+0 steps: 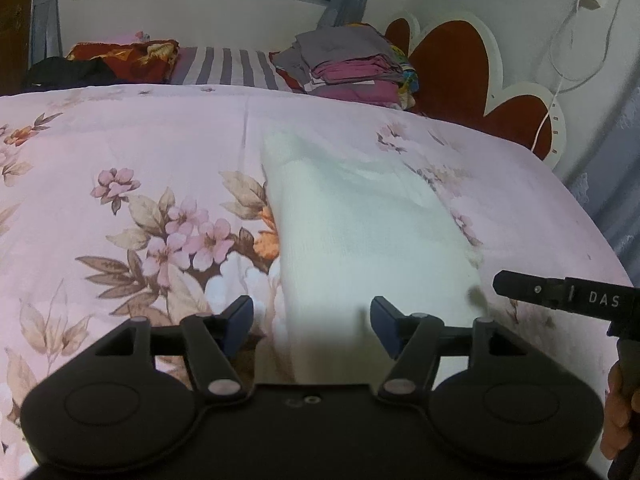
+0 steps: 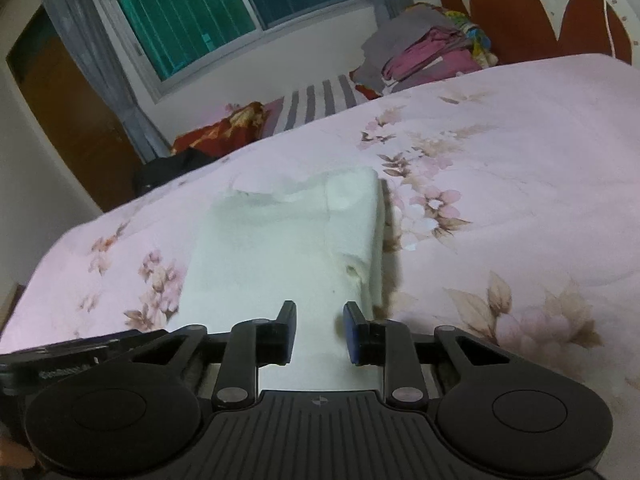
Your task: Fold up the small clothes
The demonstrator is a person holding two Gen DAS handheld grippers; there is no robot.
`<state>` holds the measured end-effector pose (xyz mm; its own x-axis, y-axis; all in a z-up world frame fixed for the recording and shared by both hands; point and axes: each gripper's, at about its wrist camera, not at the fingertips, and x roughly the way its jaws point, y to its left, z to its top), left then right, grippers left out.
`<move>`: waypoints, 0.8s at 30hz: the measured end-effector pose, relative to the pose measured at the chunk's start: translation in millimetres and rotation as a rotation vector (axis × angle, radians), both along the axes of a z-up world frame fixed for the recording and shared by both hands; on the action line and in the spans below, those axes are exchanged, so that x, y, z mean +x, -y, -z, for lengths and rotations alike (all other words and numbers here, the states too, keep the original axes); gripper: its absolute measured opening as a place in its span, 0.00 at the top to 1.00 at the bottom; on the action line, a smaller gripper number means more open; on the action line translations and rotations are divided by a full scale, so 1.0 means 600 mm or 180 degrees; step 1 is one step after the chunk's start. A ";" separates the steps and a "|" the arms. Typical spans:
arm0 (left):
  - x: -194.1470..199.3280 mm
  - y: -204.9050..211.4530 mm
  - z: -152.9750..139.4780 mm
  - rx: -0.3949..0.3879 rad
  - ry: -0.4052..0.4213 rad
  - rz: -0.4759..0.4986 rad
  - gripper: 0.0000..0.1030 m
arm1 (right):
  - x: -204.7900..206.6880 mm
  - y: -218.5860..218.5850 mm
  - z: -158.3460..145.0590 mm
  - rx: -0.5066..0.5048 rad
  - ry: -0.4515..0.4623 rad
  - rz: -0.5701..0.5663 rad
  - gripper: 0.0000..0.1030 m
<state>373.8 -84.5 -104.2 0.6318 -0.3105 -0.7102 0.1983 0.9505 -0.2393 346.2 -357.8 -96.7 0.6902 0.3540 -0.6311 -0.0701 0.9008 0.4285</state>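
Note:
A white knitted garment [image 1: 360,224] lies folded into a long strip on the pink floral bedspread [image 1: 132,140]. It also shows in the right wrist view [image 2: 280,240], with a folded sleeve along its right side. My left gripper [image 1: 312,328] is open, its blue-padded fingers straddling the garment's near left part just above it. My right gripper [image 2: 320,332] is open above the garment's near end, holding nothing. The right gripper's black body [image 1: 560,296] shows at the right edge of the left wrist view.
A stack of folded grey and magenta clothes [image 1: 352,64] sits at the bed's far end by the red and white headboard [image 1: 472,64]. A striped pillow [image 1: 224,64], a red patterned cloth [image 1: 128,54] and a dark garment [image 1: 68,72] lie beyond the bedspread. A window is behind.

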 end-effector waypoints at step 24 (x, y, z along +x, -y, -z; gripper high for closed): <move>0.128 0.019 0.074 -0.0592 -0.0480 0.0053 0.34 | 0.147 0.022 0.083 0.0278 -0.0353 -0.0041 0.25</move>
<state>450.3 -95.7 -148.6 0.5165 -0.4544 -0.7258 0.1624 0.8842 -0.4381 434.4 -371.2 -146.5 0.6131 0.4193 -0.6695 -0.0293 0.8590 0.5111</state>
